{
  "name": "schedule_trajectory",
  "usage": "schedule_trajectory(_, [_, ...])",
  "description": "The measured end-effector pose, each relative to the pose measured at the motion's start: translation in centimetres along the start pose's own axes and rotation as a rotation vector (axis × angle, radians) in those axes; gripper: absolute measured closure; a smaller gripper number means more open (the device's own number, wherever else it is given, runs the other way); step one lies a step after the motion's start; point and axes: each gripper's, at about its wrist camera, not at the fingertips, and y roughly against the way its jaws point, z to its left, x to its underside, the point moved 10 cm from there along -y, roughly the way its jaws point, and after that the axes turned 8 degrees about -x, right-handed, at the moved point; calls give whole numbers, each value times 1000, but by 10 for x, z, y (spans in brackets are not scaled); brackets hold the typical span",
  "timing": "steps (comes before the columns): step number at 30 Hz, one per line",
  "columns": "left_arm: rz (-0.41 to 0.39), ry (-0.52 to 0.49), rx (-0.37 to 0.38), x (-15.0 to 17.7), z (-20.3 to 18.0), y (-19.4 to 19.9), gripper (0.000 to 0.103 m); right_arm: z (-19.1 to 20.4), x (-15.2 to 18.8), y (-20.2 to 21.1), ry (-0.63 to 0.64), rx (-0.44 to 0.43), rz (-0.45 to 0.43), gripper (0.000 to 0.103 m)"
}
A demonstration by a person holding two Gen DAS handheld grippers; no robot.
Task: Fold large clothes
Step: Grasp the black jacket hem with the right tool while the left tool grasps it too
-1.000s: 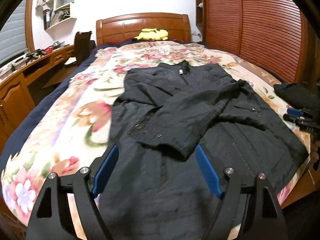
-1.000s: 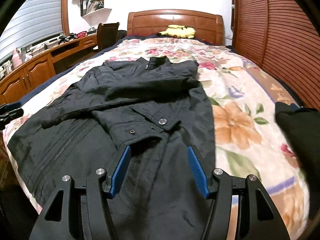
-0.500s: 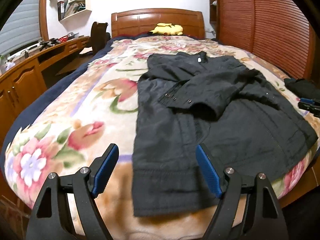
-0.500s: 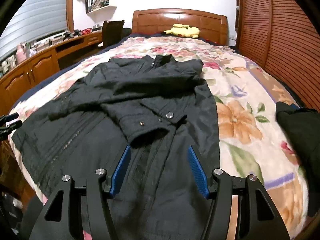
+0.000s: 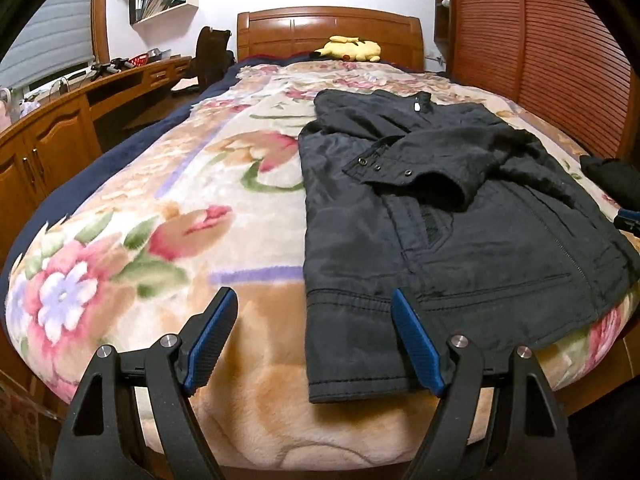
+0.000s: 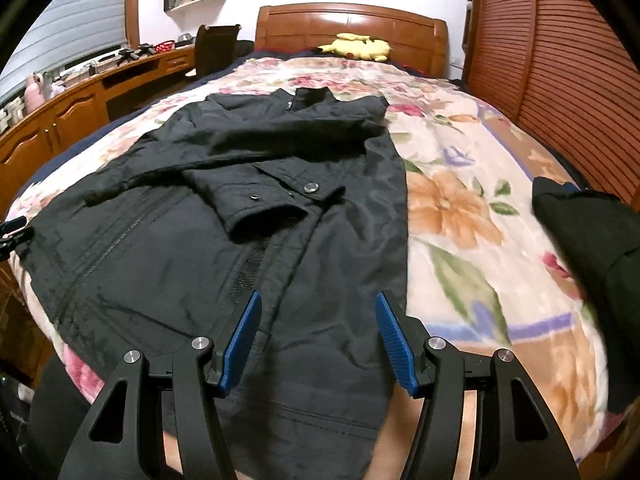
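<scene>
Jacket lies flat on the bed before you, hem at the near edge. Your left gripper hangs spread above its hem corner, empty; your right gripper hangs spread over the other side, empty too. Both sleeves lie folded across its front. Farther back, a yellow plush sits at the headboard.

Warm, even indoor light; the headboard shows soft glare. Around it, fisheye bending curves the room, corners go black, and the bedspread nearest the lens blurs slightly.
</scene>
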Motion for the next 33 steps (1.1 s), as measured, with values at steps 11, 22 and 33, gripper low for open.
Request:
schedule_trajectory(11, [-6, -4, 72, 7, -4, 7, 54, -3, 10, 27, 41, 21, 52, 42])
schedule_trajectory(22, [1, 14, 86, 12, -2, 10, 55, -2, 37, 14, 22, -15, 118, 42])
schedule_trajectory(33, [4, 23, 87, 13, -1, 9, 55, 0, 45, 14, 21, -8, 92, 44])
